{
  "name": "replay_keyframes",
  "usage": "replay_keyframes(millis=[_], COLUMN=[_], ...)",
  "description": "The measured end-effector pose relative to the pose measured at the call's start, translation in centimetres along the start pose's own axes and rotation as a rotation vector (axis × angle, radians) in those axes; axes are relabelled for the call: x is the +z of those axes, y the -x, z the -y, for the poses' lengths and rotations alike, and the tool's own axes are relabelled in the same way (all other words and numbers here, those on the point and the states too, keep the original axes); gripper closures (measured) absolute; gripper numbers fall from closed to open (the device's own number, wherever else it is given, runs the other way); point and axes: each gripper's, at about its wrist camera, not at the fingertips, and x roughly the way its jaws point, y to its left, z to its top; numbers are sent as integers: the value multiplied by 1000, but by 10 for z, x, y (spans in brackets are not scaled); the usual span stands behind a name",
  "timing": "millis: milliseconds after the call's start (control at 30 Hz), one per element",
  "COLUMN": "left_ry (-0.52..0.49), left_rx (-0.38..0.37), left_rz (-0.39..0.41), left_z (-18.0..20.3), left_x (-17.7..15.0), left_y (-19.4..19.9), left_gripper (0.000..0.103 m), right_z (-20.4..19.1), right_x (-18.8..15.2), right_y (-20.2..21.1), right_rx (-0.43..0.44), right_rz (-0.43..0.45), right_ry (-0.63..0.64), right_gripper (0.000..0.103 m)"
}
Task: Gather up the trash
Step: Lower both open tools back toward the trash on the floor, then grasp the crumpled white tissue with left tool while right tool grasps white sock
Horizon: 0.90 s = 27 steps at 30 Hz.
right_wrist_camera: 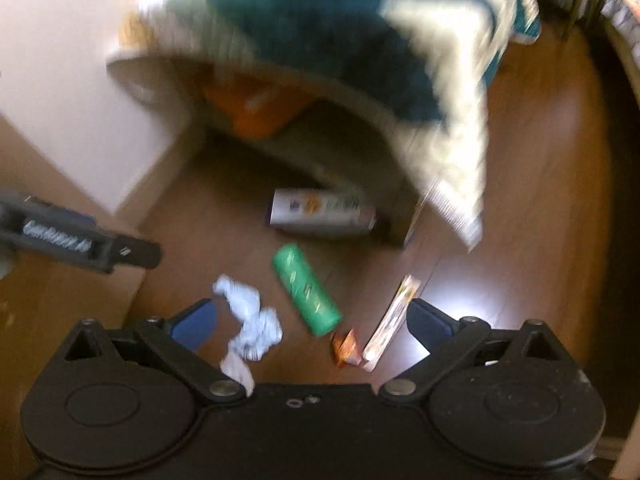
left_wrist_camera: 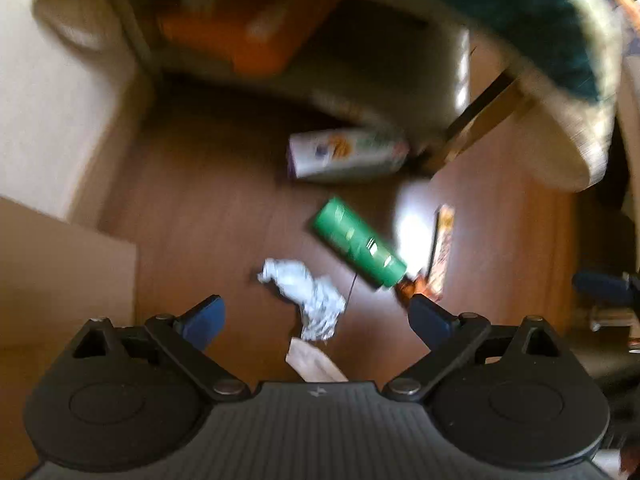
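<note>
Wood floor [left_wrist_camera: 192, 208] | green can [left_wrist_camera: 358, 248], white bottle [left_wrist_camera: 344, 156] lying | both claws spread, empty

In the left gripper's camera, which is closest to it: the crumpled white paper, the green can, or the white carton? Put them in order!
From the left gripper:
1. Crumpled white paper, just ahead between the fingers.
2. Green can, farther, to the right.
3. White carton, farthest, by the furniture.
</note>
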Motion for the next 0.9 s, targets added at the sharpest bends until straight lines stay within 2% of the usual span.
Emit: replay_keyframes(millis=[133,267,500,600,700,833,900], left_ry=[38,83,170,208,242,240,239], left_rx=[13,38,47,45,25,16,15], left_rz=[-54,-87,-129,-135,-150,-162,-159], left_z=[-5,-14,-41,-53,-60,-60,-59], left_x=[-12,-17,-12,-8,-9,-11,-13], left_y=[-67,-118,-189,-209,-223,-234,-236], left_gripper=[4,4,4,4,4,5,10], right_z=[-17,-38,-65,-82,-91,-100,-104], right_x=[-46,-88,-135,-150,-161,-167,-168], right_y=[-62,-110,-165,-183,-202,-216,-217], right_rx=[23,52,92,87,100,98,101], right_rz=[-94,-176,-274,-302,-335,-356,-353], right_ry=[50,119,232,332,344,353,363], right_gripper=[4,6,11,19,23,29,34])
